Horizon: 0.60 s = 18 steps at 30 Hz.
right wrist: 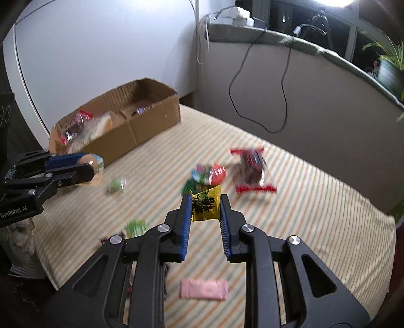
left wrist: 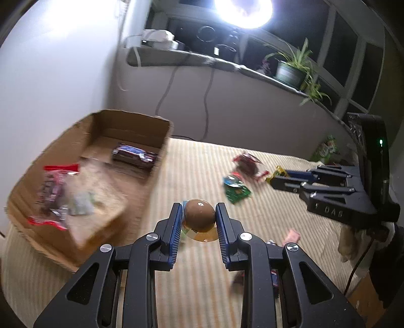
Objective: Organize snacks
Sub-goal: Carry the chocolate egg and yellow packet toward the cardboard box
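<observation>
Off to the left, on the striped bed point(right wrist: 303, 191), sits the open cardboard box point(left wrist: 151, 141) with a few wrapped snacks already inside – its long axis runs away toward the wall. The left claw point(left wrist: 199, 214) is clamped on a brown domed snack cup point(left wrist: 199, 218), held above the bedspread just right of the box's near wall; the box lies forward and to the left of it, so this hand is the nearer one for a drop. In the right wrist view the same left claw point(right wrist: 93, 169) shows beside the box's near corner.

Further right, the right claw point(right wrist: 205, 205) is closed on a yellow snack packet point(right wrist: 205, 205), held upright between the blue pads and raised above the bedspread. The box lies well apart from it, up and to the left – a longer carry, I judge.

Loose snacks lie about: a small green packet point(right wrist: 116, 185), a green-and-red packet point(right wrist: 207, 175), a red-edged clear packet point(right wrist: 255, 171) and a pink packet point(right wrist: 203, 289) nearest the camera. Behind the bed a ledge carries cables and a potted plant point(left wrist: 290, 70); a bright lamp point(left wrist: 243, 10) glares above.
</observation>
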Tool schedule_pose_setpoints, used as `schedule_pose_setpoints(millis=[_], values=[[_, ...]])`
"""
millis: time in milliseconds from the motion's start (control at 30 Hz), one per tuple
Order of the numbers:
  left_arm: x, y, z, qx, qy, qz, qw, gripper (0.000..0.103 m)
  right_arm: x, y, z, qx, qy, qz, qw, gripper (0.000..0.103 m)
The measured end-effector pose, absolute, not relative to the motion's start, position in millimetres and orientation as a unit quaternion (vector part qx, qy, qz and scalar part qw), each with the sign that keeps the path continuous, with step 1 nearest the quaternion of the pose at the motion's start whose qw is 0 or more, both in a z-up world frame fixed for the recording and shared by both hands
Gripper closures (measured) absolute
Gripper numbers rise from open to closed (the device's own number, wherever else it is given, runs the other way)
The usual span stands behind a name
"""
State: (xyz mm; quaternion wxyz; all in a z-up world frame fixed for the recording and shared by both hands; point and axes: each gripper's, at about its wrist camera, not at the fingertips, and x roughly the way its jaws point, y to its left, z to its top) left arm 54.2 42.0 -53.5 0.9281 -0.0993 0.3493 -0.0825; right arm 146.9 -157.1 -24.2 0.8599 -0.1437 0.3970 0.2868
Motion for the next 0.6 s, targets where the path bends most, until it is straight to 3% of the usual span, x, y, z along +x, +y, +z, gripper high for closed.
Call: schedule_pose_setpoints(millis=[600], values=[[40.6,110.4,-56.9,-0.125,0.34,-0.014,0.932,0.078,188.1,-61.1,3.2,-0.147,0.367,0.343,0.852,0.081]])
